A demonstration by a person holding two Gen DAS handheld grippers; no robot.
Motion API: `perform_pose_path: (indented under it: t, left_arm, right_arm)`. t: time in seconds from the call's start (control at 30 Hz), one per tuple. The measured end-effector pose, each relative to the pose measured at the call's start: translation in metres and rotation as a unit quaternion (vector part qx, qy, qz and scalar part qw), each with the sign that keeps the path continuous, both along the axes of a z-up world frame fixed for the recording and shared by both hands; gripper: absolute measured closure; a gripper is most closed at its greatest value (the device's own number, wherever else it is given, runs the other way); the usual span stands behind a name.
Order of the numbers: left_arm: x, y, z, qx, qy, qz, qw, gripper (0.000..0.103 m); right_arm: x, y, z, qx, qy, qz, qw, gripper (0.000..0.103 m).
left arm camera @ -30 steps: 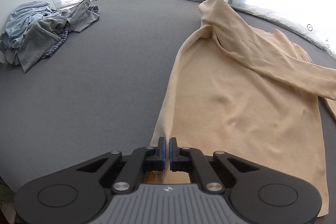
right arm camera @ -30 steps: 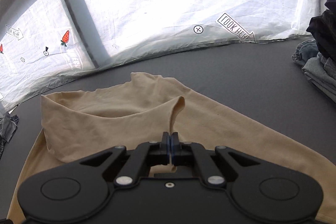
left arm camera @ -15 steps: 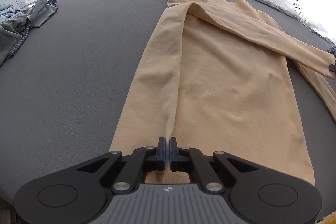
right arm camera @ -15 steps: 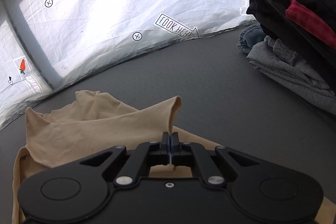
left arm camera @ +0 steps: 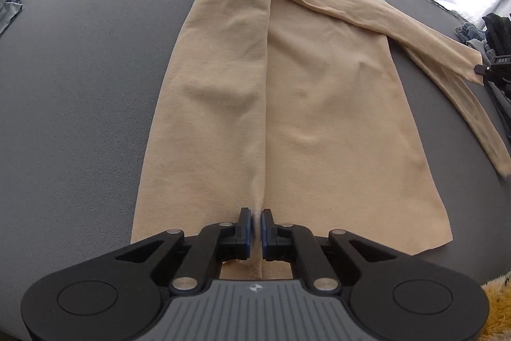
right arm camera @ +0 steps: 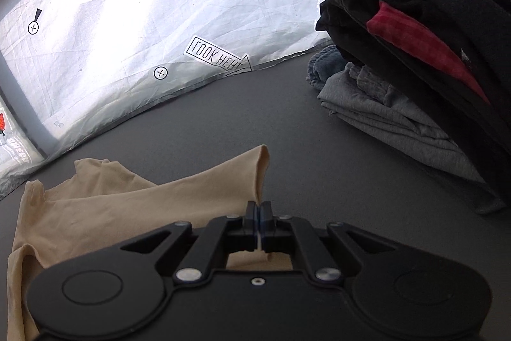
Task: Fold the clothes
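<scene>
A beige long-sleeved shirt [left arm camera: 319, 104] lies flat on the dark grey table [left arm camera: 80, 85], its left side folded over the body. My left gripper [left arm camera: 255, 219] is at the near hem over that fold's edge. Its jaws are opening, and a thin ridge of cloth stands loose between the pads. One sleeve [left arm camera: 367, 11] runs across the chest to the right, where my right gripper [left arm camera: 478, 70] holds its cuff. In the right wrist view my right gripper [right arm camera: 258, 208] is shut on that sleeve [right arm camera: 191, 190], the cuff sticking up above the jaws. The other sleeve [left arm camera: 472, 111] lies along the right side.
A stack of folded clothes [right arm camera: 431, 53], black, red and grey, stands at the right, close to the held cuff. A white printed sheet [right arm camera: 159, 5] backs the table. Grey clothes [left arm camera: 9, 5] lie at the far left. Something yellow and fluffy [left arm camera: 498, 302] shows at the near right.
The left gripper carried the shirt's side edge over the body and lowered it, and its jaws have parted slightly. The right gripper swung right with the cuff, towards the stack.
</scene>
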State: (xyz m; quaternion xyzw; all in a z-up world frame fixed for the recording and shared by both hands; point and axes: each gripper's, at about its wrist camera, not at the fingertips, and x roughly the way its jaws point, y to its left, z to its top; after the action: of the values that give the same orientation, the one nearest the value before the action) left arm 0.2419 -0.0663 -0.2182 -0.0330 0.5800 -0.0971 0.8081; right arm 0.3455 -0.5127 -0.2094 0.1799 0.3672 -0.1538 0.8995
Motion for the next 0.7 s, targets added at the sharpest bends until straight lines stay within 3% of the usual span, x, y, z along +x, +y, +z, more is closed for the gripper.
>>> perform_pose_path:
  t: [0.07, 0.23, 0.53, 0.7]
  left_arm:
    - [0.000, 0.003, 0.002, -0.009, -0.004, 0.004, 0.9999, 0.087]
    - [0.002, 0.011, 0.011, -0.014, -0.021, 0.024, 0.9994, 0.069]
    - [0.043, 0.045, 0.027, -0.030, -0.050, 0.078, 0.9952, 0.057]
    - [0.093, 0.050, 0.026, -0.005, -0.058, 0.075, 0.9955, 0.054]
  right_arm:
    - [-0.002, 0.001, -0.007, -0.002, 0.018, -0.003, 1.000, 0.098]
    - [-0.010, 0.004, -0.008, 0.005, 0.018, -0.013, 1.000, 0.080]
    - [0.002, 0.012, -0.005, -0.010, 0.018, -0.018, 1.000, 0.056]
    - [0.011, 0.012, -0.014, -0.018, 0.034, -0.028, 0.999, 0.052]
